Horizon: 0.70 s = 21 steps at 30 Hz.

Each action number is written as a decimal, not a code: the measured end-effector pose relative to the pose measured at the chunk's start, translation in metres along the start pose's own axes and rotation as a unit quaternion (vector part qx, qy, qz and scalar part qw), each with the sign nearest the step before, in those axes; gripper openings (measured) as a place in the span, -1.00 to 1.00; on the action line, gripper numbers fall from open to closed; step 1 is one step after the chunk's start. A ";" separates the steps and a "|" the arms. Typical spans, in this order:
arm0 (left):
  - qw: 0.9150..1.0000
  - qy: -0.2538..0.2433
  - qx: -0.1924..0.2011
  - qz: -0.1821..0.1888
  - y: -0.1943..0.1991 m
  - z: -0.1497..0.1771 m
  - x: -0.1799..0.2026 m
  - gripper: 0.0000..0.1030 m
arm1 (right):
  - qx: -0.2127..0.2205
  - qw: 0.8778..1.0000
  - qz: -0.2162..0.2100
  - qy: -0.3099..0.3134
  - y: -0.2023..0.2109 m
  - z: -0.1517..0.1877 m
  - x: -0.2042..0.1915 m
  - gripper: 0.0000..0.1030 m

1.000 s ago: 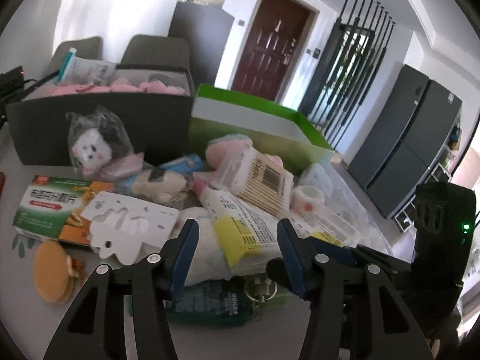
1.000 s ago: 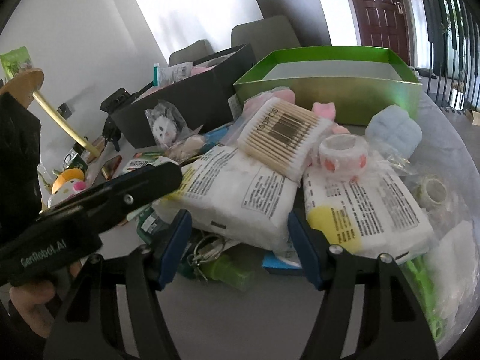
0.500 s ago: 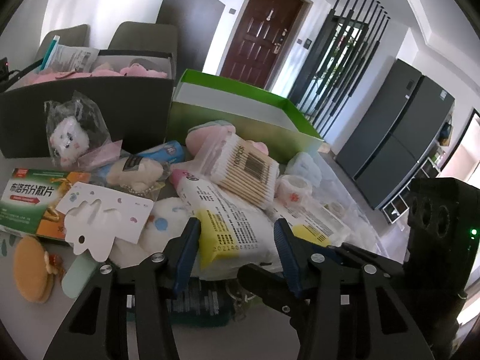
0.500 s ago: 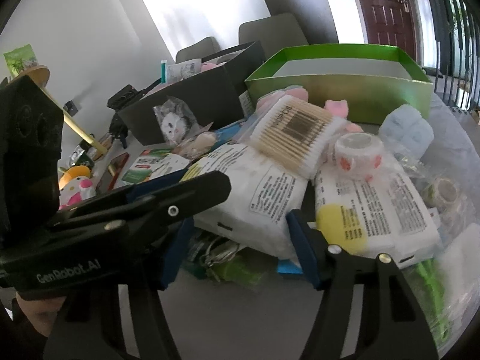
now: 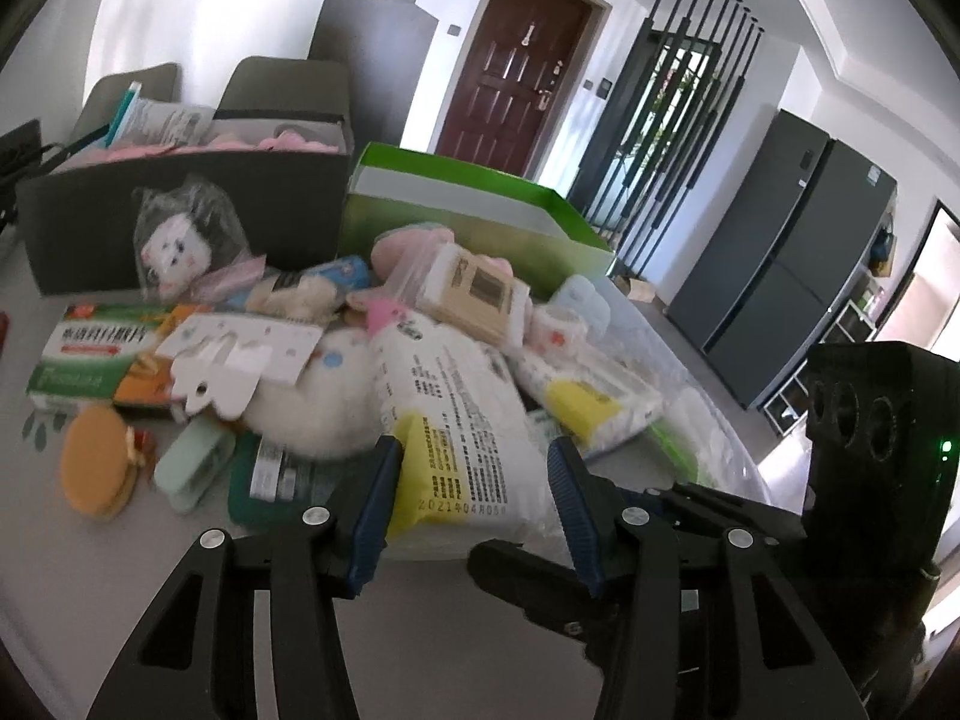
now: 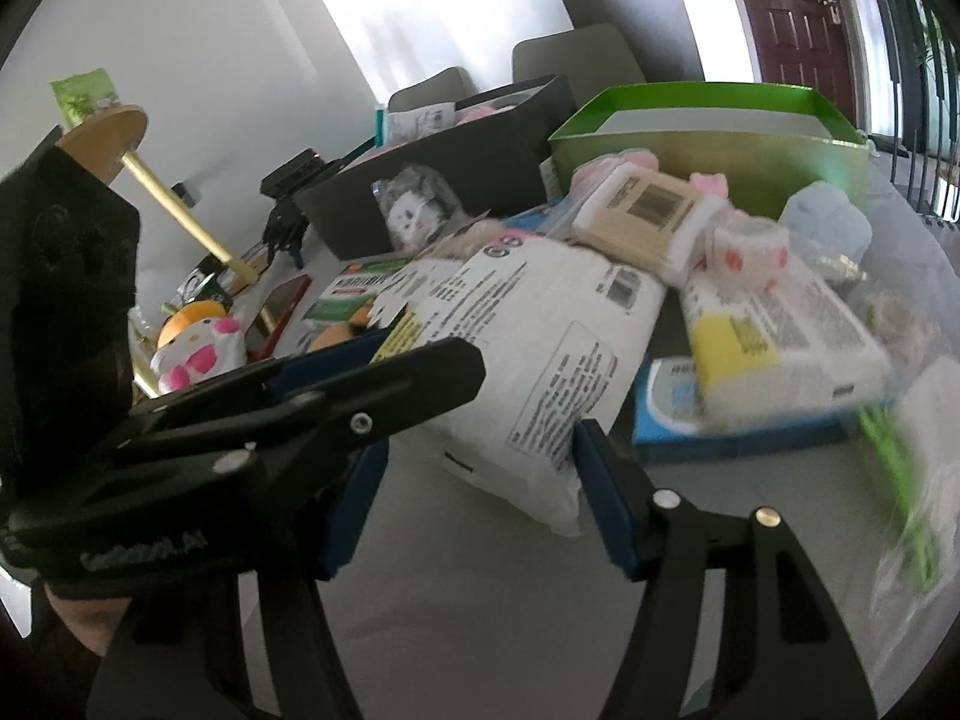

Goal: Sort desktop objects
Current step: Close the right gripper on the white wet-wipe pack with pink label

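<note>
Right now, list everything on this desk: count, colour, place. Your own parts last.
white printed pack: two, white with yellow patches, front of pile; the nearer one lies between the left gripper's fingers
cotton swab box: one, tan, atop pile
tape roll: one, white with red marks, right of swabs
bagged plush toy: one, white, against black box
medicine carton: one, green and orange, left side
burger-shaped toy: one, orange-brown, front left
black box: one, back left, holds pink items
green box: one, back centre
blue flat box: one, under farther pack
left gripper: black, blue pads, around pack
right gripper: black, blue pads, at the pack's end
</note>
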State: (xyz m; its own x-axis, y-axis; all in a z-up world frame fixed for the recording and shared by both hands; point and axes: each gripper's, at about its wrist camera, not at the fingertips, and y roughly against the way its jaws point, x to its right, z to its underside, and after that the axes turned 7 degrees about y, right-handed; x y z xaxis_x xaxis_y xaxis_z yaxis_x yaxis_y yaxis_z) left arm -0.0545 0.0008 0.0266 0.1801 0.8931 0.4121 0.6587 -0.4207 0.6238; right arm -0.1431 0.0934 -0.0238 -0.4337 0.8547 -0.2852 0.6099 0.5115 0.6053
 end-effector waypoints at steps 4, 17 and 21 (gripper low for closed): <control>1.000 0.023 -0.002 -0.002 0.001 0.004 -0.010 -0.01 | 0.006 1.000 0.008 -0.009 0.005 0.006 0.005 0.27; 1.000 0.027 0.002 -0.011 -0.014 -0.017 -0.009 -0.24 | 0.026 0.994 -0.002 -0.111 0.002 -0.003 0.053 -0.02; 0.999 0.032 -0.010 -0.019 -0.026 -0.017 -0.015 -0.36 | 0.025 0.988 -0.026 -0.148 -0.009 -0.001 0.066 -0.03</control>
State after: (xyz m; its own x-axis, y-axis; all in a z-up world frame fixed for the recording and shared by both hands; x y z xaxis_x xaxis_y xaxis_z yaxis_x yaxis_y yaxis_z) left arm -0.0865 -0.0045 0.0158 0.1073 0.8969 0.4290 0.6492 -0.3900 0.6530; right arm -0.1775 0.1449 -0.0471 -0.2562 0.8120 -0.5244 0.6269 0.5525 0.5493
